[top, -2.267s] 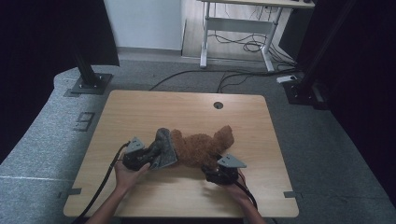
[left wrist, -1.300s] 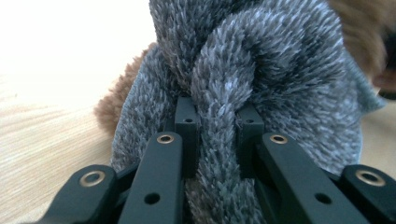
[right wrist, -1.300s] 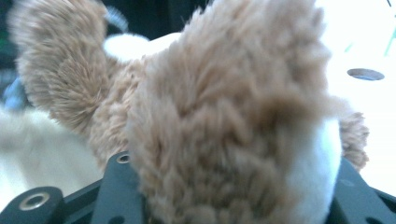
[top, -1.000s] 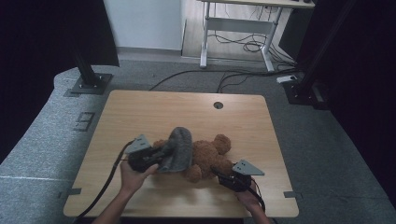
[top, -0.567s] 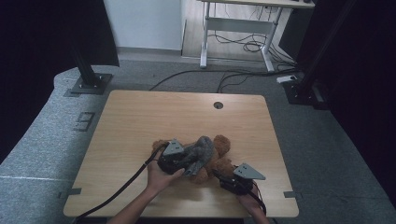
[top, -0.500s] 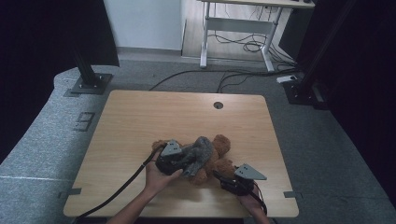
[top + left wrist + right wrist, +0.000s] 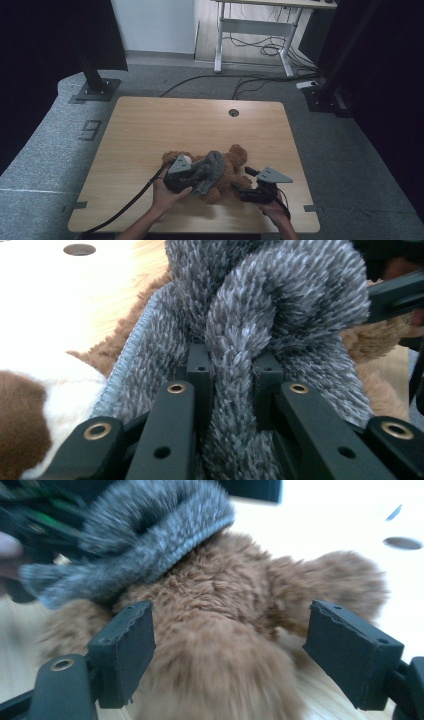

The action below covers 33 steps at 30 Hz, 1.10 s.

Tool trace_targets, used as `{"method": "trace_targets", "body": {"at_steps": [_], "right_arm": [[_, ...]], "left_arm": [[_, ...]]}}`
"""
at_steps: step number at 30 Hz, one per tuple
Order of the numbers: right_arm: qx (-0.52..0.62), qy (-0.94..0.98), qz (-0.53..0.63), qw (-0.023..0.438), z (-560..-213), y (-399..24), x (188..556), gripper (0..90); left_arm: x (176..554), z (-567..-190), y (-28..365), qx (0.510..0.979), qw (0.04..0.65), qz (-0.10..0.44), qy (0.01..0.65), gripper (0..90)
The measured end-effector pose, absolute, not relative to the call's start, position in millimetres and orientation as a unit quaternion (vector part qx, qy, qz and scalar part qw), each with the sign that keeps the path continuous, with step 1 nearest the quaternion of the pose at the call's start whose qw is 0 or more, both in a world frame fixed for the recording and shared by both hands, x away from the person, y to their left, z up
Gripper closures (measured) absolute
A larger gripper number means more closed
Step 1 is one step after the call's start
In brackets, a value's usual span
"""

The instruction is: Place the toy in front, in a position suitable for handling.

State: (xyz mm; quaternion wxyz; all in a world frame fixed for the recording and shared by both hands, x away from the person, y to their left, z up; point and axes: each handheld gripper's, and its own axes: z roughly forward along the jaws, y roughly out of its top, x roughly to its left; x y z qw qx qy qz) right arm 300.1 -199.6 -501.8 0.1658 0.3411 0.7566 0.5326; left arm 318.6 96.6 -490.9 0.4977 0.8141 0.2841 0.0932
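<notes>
Grey carpet surrounds a light wooden table (image 7: 150, 125) with a round cable hole (image 7: 233, 112) near its far edge, and a white desk frame with loose cables stands farther back. From the high view, a brown teddy bear (image 7: 234, 159) lies on the near half of the table, with a grey fuzzy cloth (image 7: 212, 167) draped over its middle. The person's left forearm comes in from the bottom edge at a slant toward the right, the hand wrapped around the left gripper (image 7: 192, 181), which lies low against the bear's left side with its cable trailing back toward the near left corner. The right hand holds the right gripper (image 7: 239, 189) just beside the bear's near right side, pointing left toward the toy, the grey plate on top. In the left gripper view, the two black jaws stand nearly together, clenched on a bunched fold of the grey fuzzy cloth (image 7: 240, 365), with brown fur of the teddy bear (image 7: 385, 335) behind and white and dark brown fur of the bear at lower left. In the right gripper view, the jaws have just been opening and stand wide apart on either side of the teddy bear (image 7: 220, 630), their pads clear of its fur, released, with the cloth (image 7: 150, 545) lying across the bear above.
</notes>
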Motion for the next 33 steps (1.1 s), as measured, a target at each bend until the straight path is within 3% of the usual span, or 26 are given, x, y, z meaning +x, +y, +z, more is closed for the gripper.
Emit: {"method": "trace_targets", "body": {"at_steps": [4, 8, 11, 18, 21, 26, 33], "right_arm": [[0.319, 0.794, 0.497, 0.143, -516.1, -172.7, 311.2, 30.7], [0.336, 0.787, 0.492, 0.161, -525.9, -160.3, 313.1, 45.6], [0.341, 0.783, 0.490, 0.175, -528.8, -157.7, 313.4, 50.7], [0.338, 0.782, 0.479, 0.210, -534.6, -157.8, 308.6, 55.8], [0.325, 0.787, 0.484, 0.203, -535.5, -160.7, 307.2, 56.4], [0.323, 0.789, 0.483, 0.201, -536.6, -161.2, 308.7, 56.7], [0.324, 0.787, 0.485, 0.200, -538.1, -162.7, 308.7, 57.1]], "left_arm": [[318.0, -493.3, 98.5, 0.815, 0.494, 0.105, 0.285, 76.2], [327.0, -494.2, 101.3, 0.809, 0.498, 0.098, 0.295, 76.1], [329.9, -493.6, 97.4, 0.806, 0.500, 0.103, 0.300, 76.0], [325.5, -492.6, 110.2, 0.812, 0.478, 0.140, 0.305, 76.2], [324.4, -497.7, 128.4, 0.807, 0.491, 0.126, 0.304, 76.5], [311.0, -498.5, 140.3, 0.804, 0.495, 0.151, 0.293, 76.4], [311.8, -497.7, 171.6, 0.784, 0.504, 0.160, 0.324, 75.9]]}}
